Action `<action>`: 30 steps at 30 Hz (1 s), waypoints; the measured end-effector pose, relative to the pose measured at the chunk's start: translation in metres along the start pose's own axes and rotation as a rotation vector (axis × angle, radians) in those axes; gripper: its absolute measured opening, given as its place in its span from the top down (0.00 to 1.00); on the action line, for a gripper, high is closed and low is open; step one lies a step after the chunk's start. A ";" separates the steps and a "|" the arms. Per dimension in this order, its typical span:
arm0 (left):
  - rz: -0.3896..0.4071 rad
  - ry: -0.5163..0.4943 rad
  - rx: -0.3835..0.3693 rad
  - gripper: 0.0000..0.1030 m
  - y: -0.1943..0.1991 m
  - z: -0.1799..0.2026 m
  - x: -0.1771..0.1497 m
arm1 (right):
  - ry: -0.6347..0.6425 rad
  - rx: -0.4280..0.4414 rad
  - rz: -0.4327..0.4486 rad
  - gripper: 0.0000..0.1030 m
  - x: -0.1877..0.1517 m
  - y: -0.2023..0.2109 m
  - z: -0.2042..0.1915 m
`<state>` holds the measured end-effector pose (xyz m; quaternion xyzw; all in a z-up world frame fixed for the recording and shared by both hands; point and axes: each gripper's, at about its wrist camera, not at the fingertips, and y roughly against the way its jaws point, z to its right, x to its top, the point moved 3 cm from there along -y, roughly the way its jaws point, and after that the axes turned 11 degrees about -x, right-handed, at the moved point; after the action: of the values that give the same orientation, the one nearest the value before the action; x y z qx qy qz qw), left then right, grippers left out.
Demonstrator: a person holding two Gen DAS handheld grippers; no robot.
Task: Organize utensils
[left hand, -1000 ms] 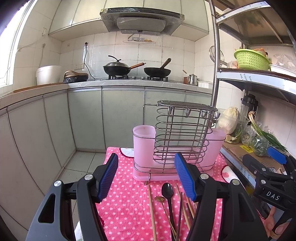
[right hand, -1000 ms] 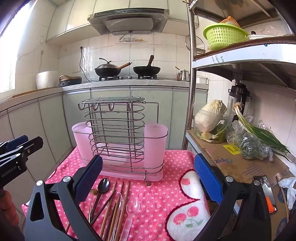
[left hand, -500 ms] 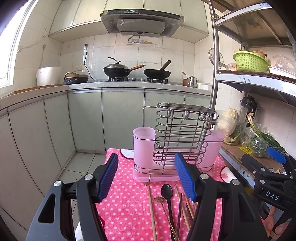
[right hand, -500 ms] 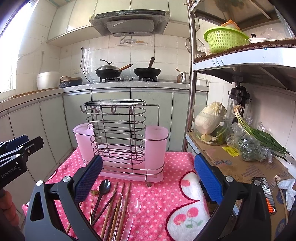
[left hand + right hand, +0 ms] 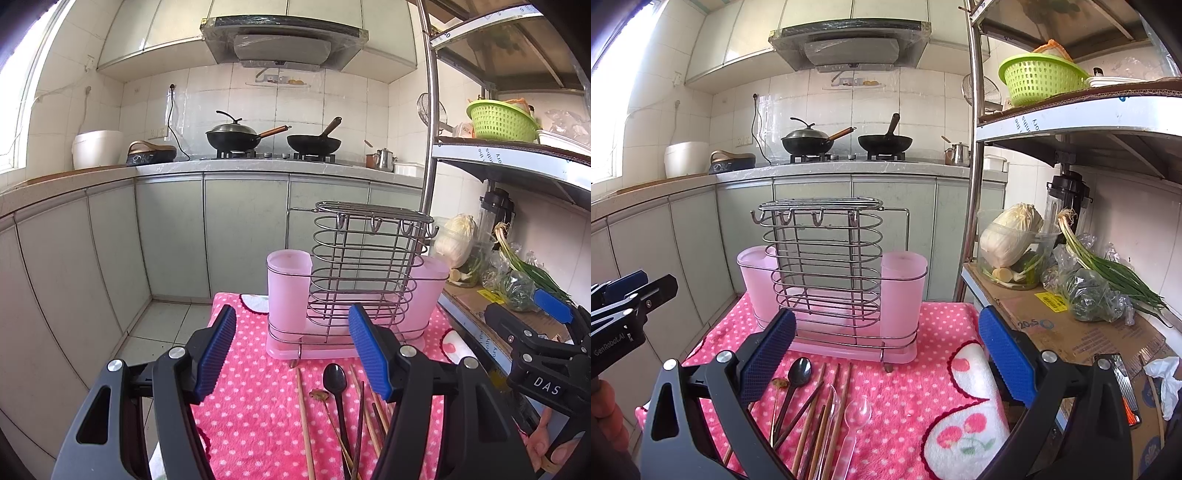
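Note:
A pink utensil holder (image 5: 354, 295) (image 5: 831, 295) with a wire rack and two pink cups stands at the back of a pink polka-dot cloth (image 5: 258, 406) (image 5: 916, 387). In front of it lie a black spoon (image 5: 334, 376) (image 5: 798, 373), several wooden chopsticks (image 5: 304, 417) (image 5: 816, 417), a thin gold spoon (image 5: 320, 396) and a clear plastic spoon (image 5: 855, 413). My left gripper (image 5: 291, 350) hovers open above the cloth, just left of the utensils. My right gripper (image 5: 886, 354) is open wide above the utensils, nothing between its fingers.
A metal shelf unit (image 5: 975, 184) stands to the right, with cabbage (image 5: 1008, 236), green onions (image 5: 1108, 269) and a cardboard sheet on its lower level, and a green basket (image 5: 1038, 77) above. Kitchen cabinets and a stove with two pans (image 5: 273, 140) lie behind. The floor drops off to the left.
Both views have drifted slightly, so the holder sits a little lower and further off in frame. Both grippers stay open and the utensils have not moved.

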<state>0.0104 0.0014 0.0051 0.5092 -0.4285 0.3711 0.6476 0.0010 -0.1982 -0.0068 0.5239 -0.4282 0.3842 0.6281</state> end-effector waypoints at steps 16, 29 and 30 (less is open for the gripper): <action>-0.213 0.091 -0.065 0.39 -0.032 -0.042 0.001 | -0.169 0.115 -0.216 0.03 -0.004 -0.034 0.033; -0.565 0.062 -0.176 0.67 -0.097 -0.028 -0.030 | -0.168 0.247 -0.418 0.39 -0.029 -0.051 0.026; -0.600 0.075 -0.175 0.78 -0.107 -0.028 -0.034 | -0.169 0.257 -0.431 0.40 -0.031 -0.054 0.027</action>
<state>0.1011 0.0053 -0.0660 0.5413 -0.2652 0.1437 0.7849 0.0372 -0.2339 -0.0511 0.7087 -0.3053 0.2479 0.5857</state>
